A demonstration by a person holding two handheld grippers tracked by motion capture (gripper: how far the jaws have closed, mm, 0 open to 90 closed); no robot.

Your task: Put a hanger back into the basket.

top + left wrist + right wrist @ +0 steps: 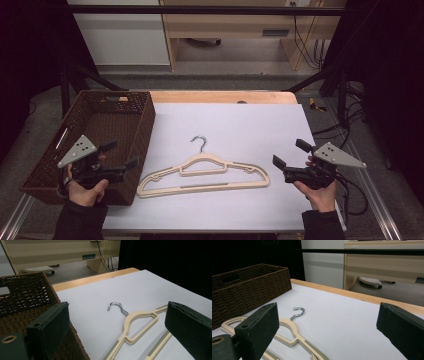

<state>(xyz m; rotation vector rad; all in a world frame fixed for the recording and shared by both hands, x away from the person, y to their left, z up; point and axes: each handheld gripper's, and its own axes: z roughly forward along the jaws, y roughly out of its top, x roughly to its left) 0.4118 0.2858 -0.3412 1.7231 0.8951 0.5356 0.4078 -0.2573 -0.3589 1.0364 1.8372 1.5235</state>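
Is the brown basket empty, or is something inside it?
Empty: in the high view, the basket shows only its bare woven floor.

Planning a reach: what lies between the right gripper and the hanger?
Nothing: in the high view, only bare white table separates the right gripper from the hanger.

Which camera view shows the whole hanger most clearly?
The high view: the hanger lies flat on the white table, complete from metal hook to both ends. The left gripper view shows its hook and one shoulder; the right gripper view shows its hook and neck, with parts behind the jaws.
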